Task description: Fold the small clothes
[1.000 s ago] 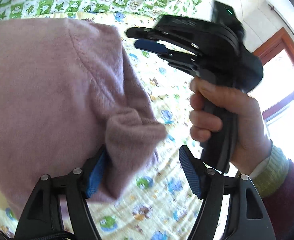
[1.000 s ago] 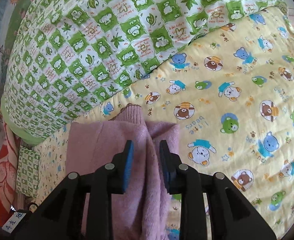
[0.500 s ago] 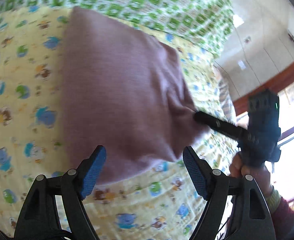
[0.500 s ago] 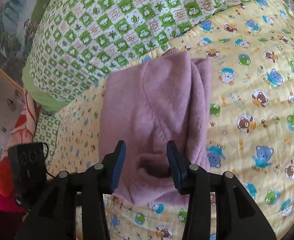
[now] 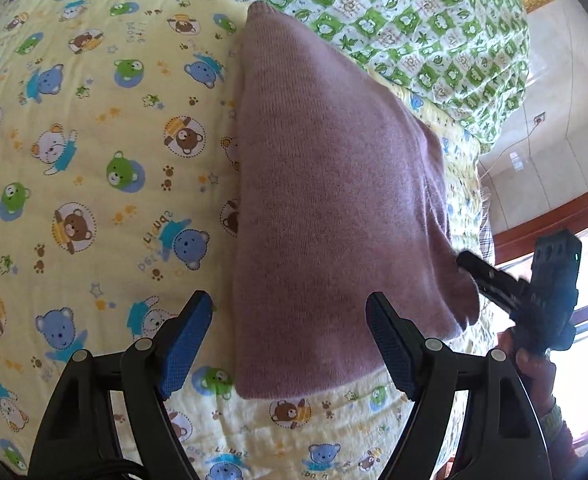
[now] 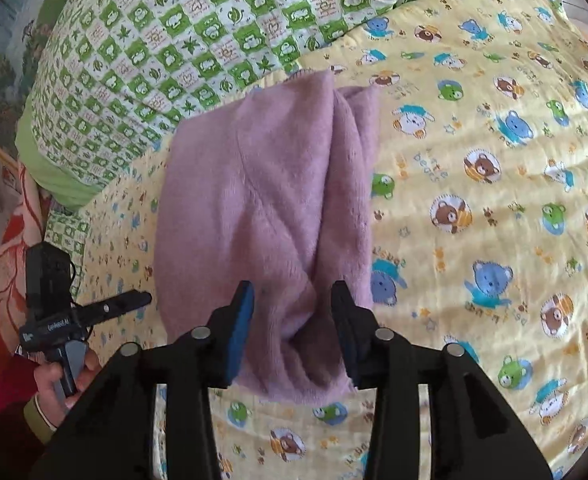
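The left gripper (image 5: 290,340) is tilting down over the near edge of the folded pink sweater (image 5: 333,200), jaws gaping wide, gripping nothing. The right gripper (image 6: 292,320) is angling down at the opposite end, jaws partly apart astride a bunched fold, pads not pressing. The sweater is lying on the bed's yellow sheet (image 6: 493,160), whose print is reading "Little bears"; a green quilt (image 6: 214,20) is lying beyond.
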Demonstrator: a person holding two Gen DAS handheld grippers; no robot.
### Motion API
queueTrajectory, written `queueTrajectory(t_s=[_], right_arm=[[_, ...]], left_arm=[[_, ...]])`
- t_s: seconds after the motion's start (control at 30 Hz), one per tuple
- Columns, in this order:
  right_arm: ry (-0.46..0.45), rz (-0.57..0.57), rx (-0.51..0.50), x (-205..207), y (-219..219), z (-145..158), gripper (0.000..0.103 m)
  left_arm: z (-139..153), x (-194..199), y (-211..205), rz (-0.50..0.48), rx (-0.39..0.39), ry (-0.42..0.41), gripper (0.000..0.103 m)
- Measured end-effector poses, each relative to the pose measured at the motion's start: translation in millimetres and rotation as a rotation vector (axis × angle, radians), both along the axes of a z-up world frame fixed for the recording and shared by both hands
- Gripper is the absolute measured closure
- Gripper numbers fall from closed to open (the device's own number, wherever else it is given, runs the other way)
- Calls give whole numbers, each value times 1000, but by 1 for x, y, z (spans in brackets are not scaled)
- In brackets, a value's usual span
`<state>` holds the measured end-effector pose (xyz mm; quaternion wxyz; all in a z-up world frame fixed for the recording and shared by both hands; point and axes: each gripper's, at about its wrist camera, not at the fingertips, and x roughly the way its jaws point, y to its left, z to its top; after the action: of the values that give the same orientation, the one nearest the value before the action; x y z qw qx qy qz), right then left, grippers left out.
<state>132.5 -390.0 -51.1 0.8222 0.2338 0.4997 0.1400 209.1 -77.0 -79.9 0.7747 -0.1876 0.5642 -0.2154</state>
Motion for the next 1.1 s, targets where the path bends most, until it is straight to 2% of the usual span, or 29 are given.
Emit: queueTrajectory(t_s=[0.07, 0.2, 0.23, 0.3, 0.33, 0.5, 0.53, 0.6, 0.73, 0.83, 0.93, 1.1], right_arm=[[9, -35, 18, 17, 1, -6, 60], [38, -102, 115, 43, -2, -23, 61], [36, -93, 129, 47, 1, -24, 64], [35, -57, 136, 51, 11, -24, 90], [30, -47, 135, 49, 13, -22, 91], [-105, -110, 227, 30, -16, 30, 94], [-120, -116, 220, 28, -21, 37, 94], [-100, -107, 172, 28, -25, 34, 94], [-6, -95, 57, 34, -21, -14, 94], [5, -121, 27, 30, -24, -40, 95], [-9, -162, 41, 26, -31, -45, 95], [-16, -148, -11, 26, -27, -37, 95]], left_arm=[[-6, 5, -7, -12, 1, 15, 23], [-15, 13, -19, -23, 15, 33, 23], [-17, 15, -19, -22, 11, 38, 23], [-18, 17, -22, -20, 3, 45, 23], [-17, 18, -23, -20, 4, 44, 23], [-9, 21, -30, -28, -22, 24, 20], [-10, 22, -33, -29, -17, 30, 20], [-16, 23, -38, -32, -4, 50, 20], [-29, 24, -47, -46, 4, 90, 20], [-34, 25, -54, -55, 0, 110, 20], [-30, 26, -59, -64, 13, 96, 20], [-23, 33, -57, -65, 17, 75, 20]])
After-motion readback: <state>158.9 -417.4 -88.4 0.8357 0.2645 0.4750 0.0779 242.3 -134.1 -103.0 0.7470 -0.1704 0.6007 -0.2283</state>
